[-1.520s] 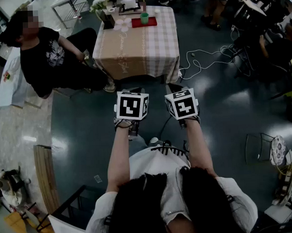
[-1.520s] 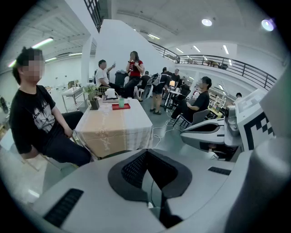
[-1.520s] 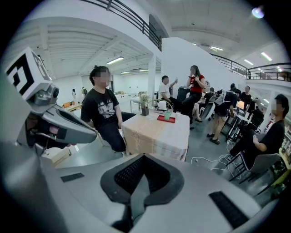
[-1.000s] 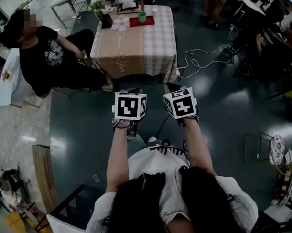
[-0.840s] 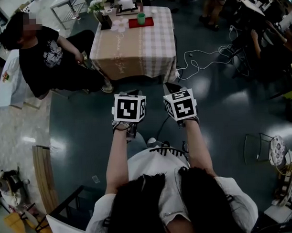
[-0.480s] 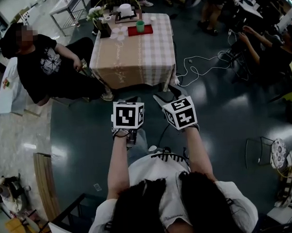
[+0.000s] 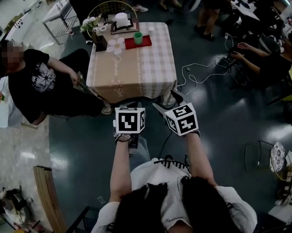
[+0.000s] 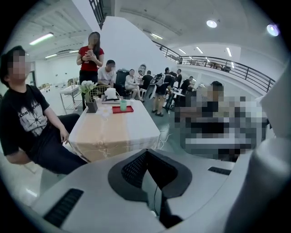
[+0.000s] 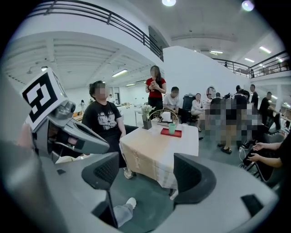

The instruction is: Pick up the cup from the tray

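A green cup (image 7: 138, 38) stands upright on a red tray (image 7: 144, 43) at the far side of a small table with a checked cloth (image 7: 135, 71). Both grippers are held over the floor, well short of the table. My left gripper (image 8: 144, 155) is shut, its pads meeting with nothing between them; the cup (image 8: 123, 105) shows far ahead of it. My right gripper (image 9: 148, 175) has just been opening; its jaws stand wide apart and hold nothing. Through their gap I see the table, with the cup (image 9: 172, 128) and tray (image 9: 171, 132) beyond.
A person in black (image 7: 35, 86) sits close by the table's left side. A flower vase (image 7: 92, 28) and a white object on a dark stand (image 7: 121, 20) share the tabletop. Cables (image 7: 202, 71) lie on the floor to the right, near seated people (image 7: 263, 57).
The table has drawn nearer in the head view as both grippers moved toward it. The right gripper's jaws, shut before, have spread apart.
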A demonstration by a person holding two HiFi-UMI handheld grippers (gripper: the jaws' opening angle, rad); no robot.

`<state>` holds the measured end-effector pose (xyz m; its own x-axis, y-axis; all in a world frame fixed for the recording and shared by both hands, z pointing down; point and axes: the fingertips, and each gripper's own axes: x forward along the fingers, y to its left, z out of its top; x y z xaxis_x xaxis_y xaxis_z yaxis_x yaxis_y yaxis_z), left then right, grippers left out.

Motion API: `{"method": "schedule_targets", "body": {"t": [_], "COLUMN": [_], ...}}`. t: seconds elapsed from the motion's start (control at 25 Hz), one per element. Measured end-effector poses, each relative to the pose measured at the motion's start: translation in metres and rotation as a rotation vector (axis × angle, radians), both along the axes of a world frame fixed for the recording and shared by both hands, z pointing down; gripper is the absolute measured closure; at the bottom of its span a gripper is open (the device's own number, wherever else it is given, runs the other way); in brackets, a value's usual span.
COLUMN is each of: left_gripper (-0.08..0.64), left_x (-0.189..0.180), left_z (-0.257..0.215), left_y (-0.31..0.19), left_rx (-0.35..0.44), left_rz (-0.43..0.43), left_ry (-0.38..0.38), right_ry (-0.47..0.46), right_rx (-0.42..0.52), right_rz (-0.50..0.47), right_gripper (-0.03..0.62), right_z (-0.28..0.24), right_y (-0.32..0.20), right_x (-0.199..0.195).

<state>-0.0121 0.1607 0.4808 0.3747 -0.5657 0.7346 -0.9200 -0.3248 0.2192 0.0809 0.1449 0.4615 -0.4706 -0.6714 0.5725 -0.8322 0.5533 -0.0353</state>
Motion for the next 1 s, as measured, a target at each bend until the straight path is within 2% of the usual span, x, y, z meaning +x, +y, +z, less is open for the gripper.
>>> {"method": "schedule_targets", "body": {"t": [0.36, 0.6, 1.0], "left_gripper": [0.553, 0.552, 0.552], "left_x": [-0.022, -0.039, -0.065], "left_z": [0.005, -0.003, -0.006], "left_y": [-0.1, -0.163, -0.223], "left_rx": [-0.028, -0.018, -0.023], "left_rz": [0.031, 0.074, 0.104], "left_ry": [0.015, 0.0, -0.016], "right_ry": [0.043, 0.031, 0.012], "right_rx": [-0.061, -0.043, -0.029], "right_rz": [0.05, 0.088, 0.136], "right_gripper": [0.219, 0.215, 0.21], "right_z": [0.008, -0.001, -0.008], "right_y": [-0.088, -0.152, -0.218], "right_x": [-0.015, -0.034, -0.053]}}
